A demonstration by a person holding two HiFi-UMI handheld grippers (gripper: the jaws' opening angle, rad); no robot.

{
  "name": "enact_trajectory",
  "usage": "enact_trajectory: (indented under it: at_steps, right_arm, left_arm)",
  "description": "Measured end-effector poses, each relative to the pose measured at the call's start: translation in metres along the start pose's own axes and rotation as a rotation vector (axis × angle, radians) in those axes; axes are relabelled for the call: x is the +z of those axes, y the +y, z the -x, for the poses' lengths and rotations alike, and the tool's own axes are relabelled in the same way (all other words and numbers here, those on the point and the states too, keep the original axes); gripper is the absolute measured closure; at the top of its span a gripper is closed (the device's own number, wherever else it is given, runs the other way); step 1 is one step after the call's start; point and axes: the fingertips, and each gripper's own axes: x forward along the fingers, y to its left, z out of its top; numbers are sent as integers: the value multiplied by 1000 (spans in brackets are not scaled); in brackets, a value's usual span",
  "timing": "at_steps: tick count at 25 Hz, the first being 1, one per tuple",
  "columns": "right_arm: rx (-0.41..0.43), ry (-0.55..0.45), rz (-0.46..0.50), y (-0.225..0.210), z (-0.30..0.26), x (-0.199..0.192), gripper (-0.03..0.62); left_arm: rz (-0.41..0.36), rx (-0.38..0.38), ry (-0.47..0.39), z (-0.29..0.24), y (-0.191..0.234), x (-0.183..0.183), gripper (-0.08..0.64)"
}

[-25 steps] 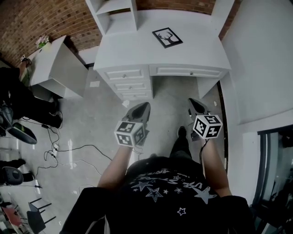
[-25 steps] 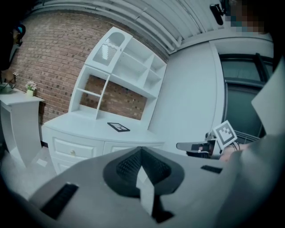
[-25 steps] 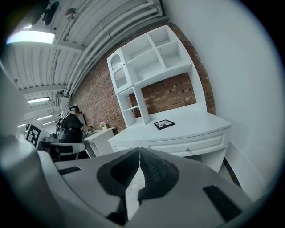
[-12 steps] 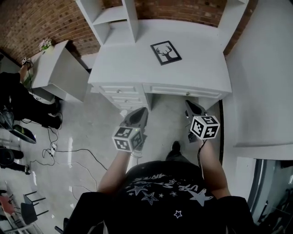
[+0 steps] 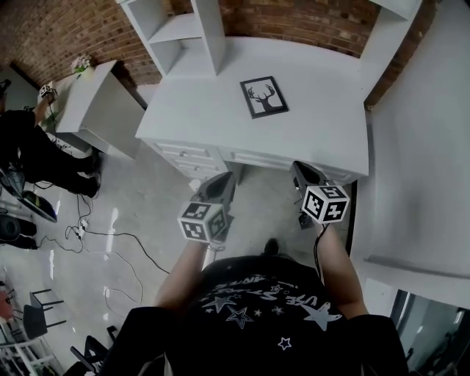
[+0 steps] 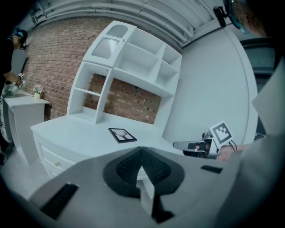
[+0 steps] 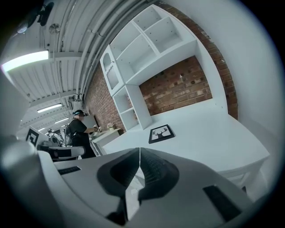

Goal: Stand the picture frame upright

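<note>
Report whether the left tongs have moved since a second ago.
Yes. The left tongs have moved forward, toward the desk. In the head view, the gap between their tips and the desk's front edge has shrunk.

White painted desk [image 5: 323, 117]: top smooth, matt. Black-rimmed picture frame [image 5: 264, 96]: rim smooth, matt. Red brick wall [image 5: 66, 29]: rough, matt. Grey floor [image 5: 147, 202]: polished, glossy, shows light reflections.

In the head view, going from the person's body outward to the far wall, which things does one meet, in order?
left gripper and right gripper, side by side → desk → picture frame → brick wall
</note>
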Motion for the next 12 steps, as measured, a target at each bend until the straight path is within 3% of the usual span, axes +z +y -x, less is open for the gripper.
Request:
enact_trajectory:
  at_steps: [12]
  right_arm:
    - [59, 50, -23, -48, -18, 9, 575]
  left_arm:
    - [25, 113, 4, -30, 3, 9, 541]
